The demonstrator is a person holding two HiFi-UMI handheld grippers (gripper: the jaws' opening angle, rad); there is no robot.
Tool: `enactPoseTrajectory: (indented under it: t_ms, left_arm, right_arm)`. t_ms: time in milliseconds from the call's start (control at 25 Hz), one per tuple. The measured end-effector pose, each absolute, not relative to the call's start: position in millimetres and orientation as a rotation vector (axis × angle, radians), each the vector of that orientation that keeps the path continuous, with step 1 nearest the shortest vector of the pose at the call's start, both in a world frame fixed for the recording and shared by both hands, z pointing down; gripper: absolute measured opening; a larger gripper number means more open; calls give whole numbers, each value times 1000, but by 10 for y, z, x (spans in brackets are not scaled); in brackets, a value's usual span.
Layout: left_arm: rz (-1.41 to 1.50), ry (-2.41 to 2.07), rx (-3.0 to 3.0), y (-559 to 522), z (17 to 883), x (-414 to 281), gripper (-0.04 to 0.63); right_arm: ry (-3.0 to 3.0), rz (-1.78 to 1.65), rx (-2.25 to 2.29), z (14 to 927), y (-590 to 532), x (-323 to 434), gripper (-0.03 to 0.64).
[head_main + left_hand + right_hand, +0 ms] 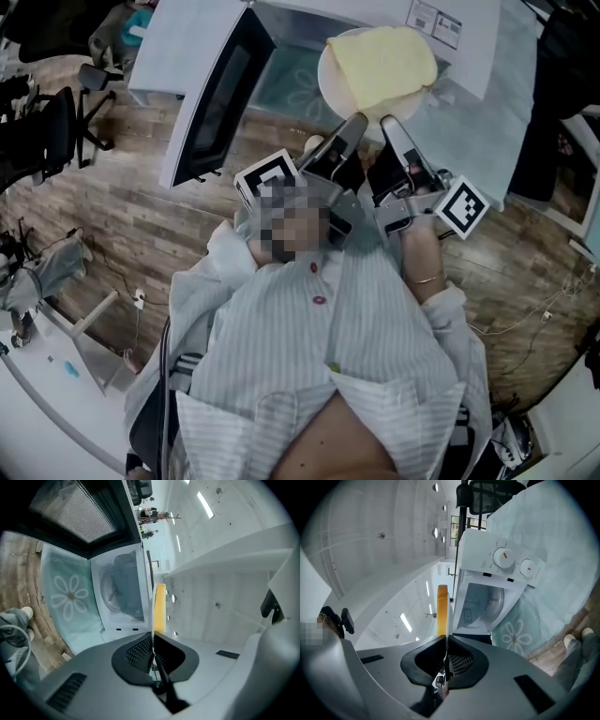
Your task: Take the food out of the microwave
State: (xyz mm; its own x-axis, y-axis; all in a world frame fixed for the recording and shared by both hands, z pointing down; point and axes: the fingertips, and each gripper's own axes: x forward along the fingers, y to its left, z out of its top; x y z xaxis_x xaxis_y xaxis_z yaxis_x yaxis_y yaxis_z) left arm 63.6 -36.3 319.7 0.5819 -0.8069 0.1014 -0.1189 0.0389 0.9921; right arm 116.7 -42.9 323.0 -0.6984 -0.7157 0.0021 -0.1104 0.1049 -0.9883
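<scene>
A white plate [330,70] carrying flat yellow food [384,64] hangs in the air outside the white microwave [469,28], whose door [220,94] stands wide open. My left gripper [358,120] and right gripper [386,122] are both shut on the plate's near rim, side by side. In the left gripper view the plate [152,616] and the food [160,606] show edge-on between the left gripper [153,637] jaws, with the microwave's cavity [123,588] beyond. The right gripper [446,641] pinches the plate's rim [447,613] under the food [442,606], beside the microwave's dials [502,557].
The microwave stands on a pale cloth with a daisy print [70,595] [515,637]. Below is a wood-look floor [122,216]. A black office chair [52,131] stands at the left, and cables [525,319] lie on the floor at the right.
</scene>
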Motion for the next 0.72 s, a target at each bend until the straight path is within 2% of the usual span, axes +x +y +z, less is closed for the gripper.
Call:
enactPoseTrajectory:
  t_ms: [720]
  left_arm:
    - [-637, -823, 1479, -571, 3172, 587, 18]
  right_arm:
    - [1917, -1609, -796, 3193, -630, 1121, 40]
